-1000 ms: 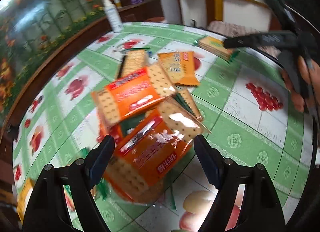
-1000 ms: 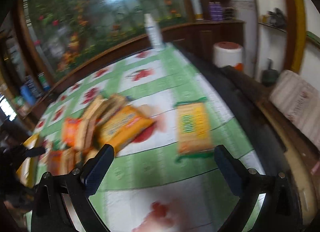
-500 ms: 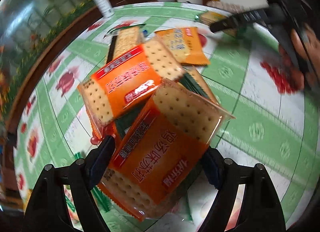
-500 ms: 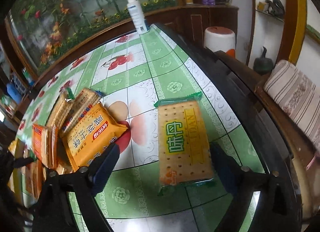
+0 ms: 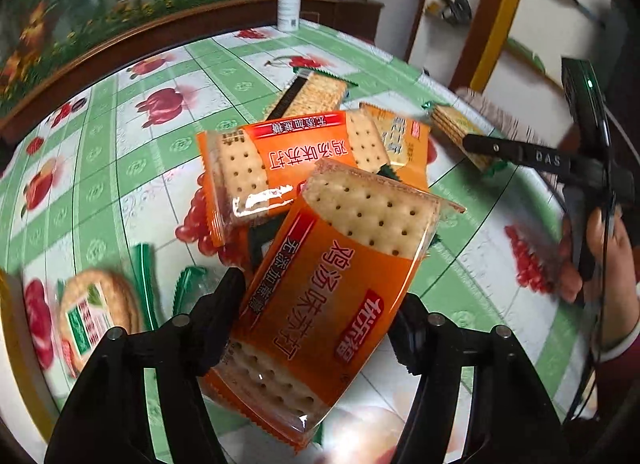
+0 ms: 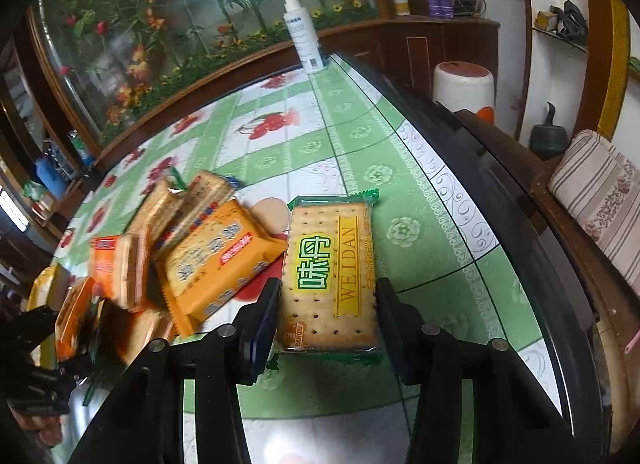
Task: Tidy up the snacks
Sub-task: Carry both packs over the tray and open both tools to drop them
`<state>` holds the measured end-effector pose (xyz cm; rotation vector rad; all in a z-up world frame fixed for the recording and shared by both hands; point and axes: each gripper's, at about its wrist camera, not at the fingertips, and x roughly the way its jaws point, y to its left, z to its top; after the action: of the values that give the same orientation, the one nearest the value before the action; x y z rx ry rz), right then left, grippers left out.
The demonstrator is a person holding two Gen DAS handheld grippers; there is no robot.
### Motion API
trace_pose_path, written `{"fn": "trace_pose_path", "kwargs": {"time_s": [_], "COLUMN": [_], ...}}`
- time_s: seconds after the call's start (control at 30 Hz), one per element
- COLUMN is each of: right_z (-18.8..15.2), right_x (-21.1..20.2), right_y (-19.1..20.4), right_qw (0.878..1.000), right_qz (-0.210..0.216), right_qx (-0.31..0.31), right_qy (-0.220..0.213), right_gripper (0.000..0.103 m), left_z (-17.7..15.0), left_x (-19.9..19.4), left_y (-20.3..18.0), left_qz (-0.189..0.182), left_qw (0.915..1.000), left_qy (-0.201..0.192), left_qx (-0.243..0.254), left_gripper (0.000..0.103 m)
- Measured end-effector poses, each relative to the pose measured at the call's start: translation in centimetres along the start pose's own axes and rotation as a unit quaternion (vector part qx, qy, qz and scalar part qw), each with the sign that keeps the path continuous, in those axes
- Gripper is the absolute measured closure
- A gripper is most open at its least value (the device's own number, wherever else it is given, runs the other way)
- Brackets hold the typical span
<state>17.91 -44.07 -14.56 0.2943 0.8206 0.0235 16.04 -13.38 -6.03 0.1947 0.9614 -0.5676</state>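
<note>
My left gripper [image 5: 320, 304] is shut on an orange cracker pack [image 5: 332, 296], held tilted above a pile of cracker packs [image 5: 280, 160] on the green fruit-print tablecloth [image 5: 120, 184]. My right gripper [image 6: 326, 312] is closed around the near end of a green-edged WEIDAN cracker pack [image 6: 332, 268] lying flat on the table. A yellow-orange pack [image 6: 216, 256] and more packs lie to its left. The right gripper also shows in the left wrist view [image 5: 520, 156], over that same pack [image 5: 460, 128].
A white spray bottle [image 6: 302, 36] stands at the table's far edge. A round-cracker pack [image 5: 92, 312] lies at the left. The table's dark right edge [image 6: 500, 192] runs beside a striped cushion [image 6: 600, 192] and a white stool [image 6: 464, 84].
My left gripper has closed on the orange pack and lifted it. My right gripper has moved forward to the WEIDAN pack and narrowed around its near end.
</note>
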Motion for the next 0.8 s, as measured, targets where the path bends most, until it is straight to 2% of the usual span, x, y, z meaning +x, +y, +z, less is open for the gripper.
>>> {"fn": "trace_pose_path", "kwargs": {"time_s": [0.17,0.27,0.33,0.37,0.53,0.8], "right_z": [-0.2,-0.3,-0.3,-0.3,-0.8,-2.3], "right_x": [-2.2,-3.8,-4.8,-5.4,-7.0,-7.1], "right_y": [0.6,1.2,2.0,2.6,7.1,14.4], "right_qw": [1.0,0.999,0.998,0.997,0.991,0.977], "right_qz": [0.024,0.044,0.059,0.069,0.108,0.157], "right_qx": [-0.003,-0.008,-0.014,-0.021,-0.069,-0.138], "right_qy": [-0.017,-0.029,-0.036,-0.04,-0.046,-0.034], "right_gripper": [0.054,0.054,0.054,0.054,0.054,0.055], "left_z": [-1.1,-1.6,-2.1,-2.3,-4.0,-7.0], "left_x": [-2.2,-3.6,-4.6,-5.1,-7.2,-10.1], "left_y": [0.1,0.3,0.6,0.9,3.1,5.8], "left_qz": [-0.021,-0.019,-0.018,-0.018,0.002,0.027], "left_qw": [0.9985,0.9969,0.9951,0.9939,0.9866,0.9745], "left_qy": [-0.035,-0.053,-0.066,-0.072,-0.098,-0.131], "left_qx": [-0.038,-0.054,-0.071,-0.081,-0.13,-0.18], "left_gripper": [0.038,0.039,0.045,0.048,0.047,0.047]}}
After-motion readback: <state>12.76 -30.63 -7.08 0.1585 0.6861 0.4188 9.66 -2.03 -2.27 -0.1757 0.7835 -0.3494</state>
